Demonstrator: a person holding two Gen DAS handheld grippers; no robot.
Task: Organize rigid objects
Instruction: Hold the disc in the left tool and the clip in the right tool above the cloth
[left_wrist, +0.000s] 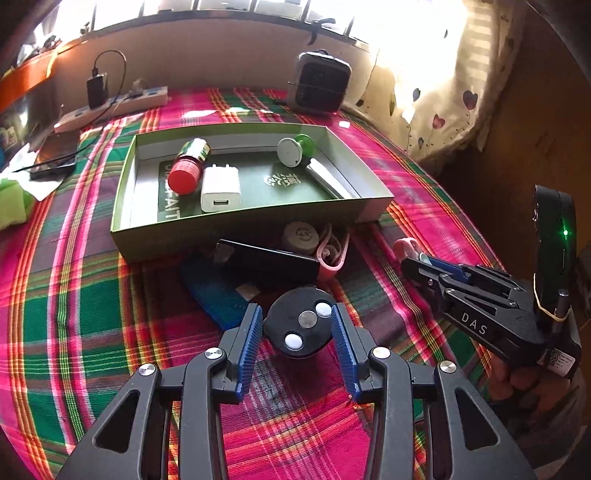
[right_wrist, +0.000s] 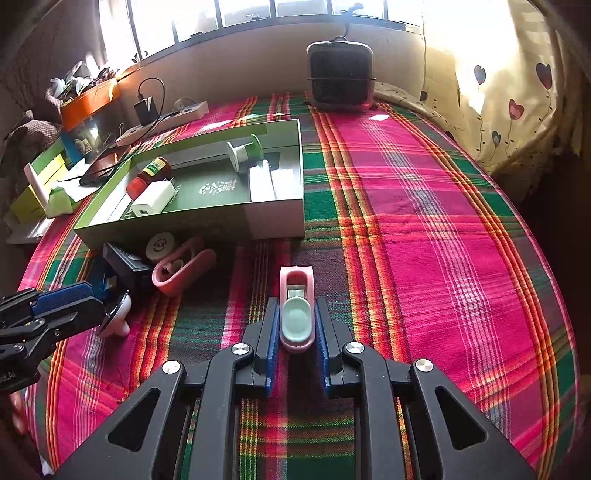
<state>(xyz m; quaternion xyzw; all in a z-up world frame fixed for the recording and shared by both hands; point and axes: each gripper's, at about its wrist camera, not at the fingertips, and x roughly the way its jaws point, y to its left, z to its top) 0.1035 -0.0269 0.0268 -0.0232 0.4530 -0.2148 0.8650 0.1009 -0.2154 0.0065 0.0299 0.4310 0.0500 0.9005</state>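
In the left wrist view my left gripper (left_wrist: 296, 310) is shut on a black round device (left_wrist: 299, 330) with white buttons, held over the plaid cloth. My right gripper (right_wrist: 297, 302) is shut on a small pink and mint clip-like object (right_wrist: 296, 321), just above the cloth. An open green box (left_wrist: 240, 229) lies beyond them. It holds a red-capped bottle (left_wrist: 186, 168), a white charger (left_wrist: 221, 188), a green and white spool (left_wrist: 295, 149) and a silver tube (left_wrist: 328, 177). In front of the box lie a black case (left_wrist: 269, 262), a blue flat item (left_wrist: 218, 295), a cream disc (left_wrist: 301, 236) and a pink loop (left_wrist: 332, 254).
A dark square fan (left_wrist: 321, 83) stands at the back by the wall. A power strip (left_wrist: 110, 107) with a plugged adapter and a phone (left_wrist: 55, 155) lie at the back left. A heart-print curtain (right_wrist: 498, 92) hangs on the right. Plaid cloth stretches right of the box.
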